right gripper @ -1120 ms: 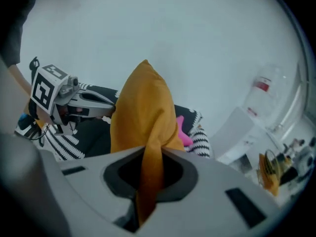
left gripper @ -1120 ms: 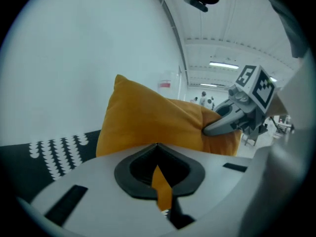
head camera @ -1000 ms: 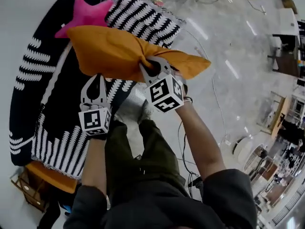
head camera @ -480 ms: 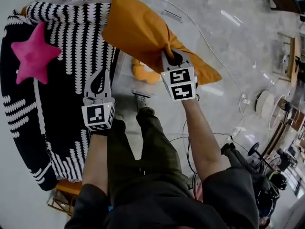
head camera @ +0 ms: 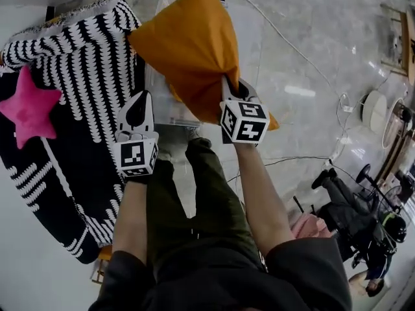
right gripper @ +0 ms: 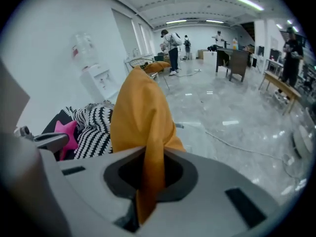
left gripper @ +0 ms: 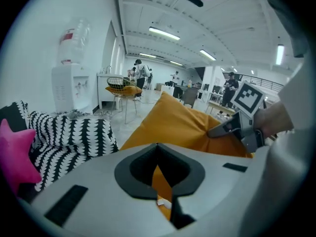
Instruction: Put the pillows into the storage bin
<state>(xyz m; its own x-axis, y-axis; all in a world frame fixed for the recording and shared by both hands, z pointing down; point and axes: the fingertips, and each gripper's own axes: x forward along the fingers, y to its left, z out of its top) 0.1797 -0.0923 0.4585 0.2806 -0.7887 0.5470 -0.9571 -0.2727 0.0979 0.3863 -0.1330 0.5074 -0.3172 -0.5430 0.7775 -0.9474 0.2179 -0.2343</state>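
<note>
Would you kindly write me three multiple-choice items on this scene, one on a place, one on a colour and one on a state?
1. Where does the pink star pillow lie?
A. on the black-and-white patterned seat
B. on a shelf
C. under a desk

2. What colour is the pillow in the right gripper?
A. blue
B. orange
C. green

3. How do the right gripper's tongs stand?
A. wide apart and empty
B. shut on nothing
C. shut on the pillow's fabric

Answers:
1 A, since the head view shows the star resting on the patterned cover.
2 B, since both gripper views show orange cloth.
3 C, since the right gripper view shows a fold of cloth pinched between the tongs.
</note>
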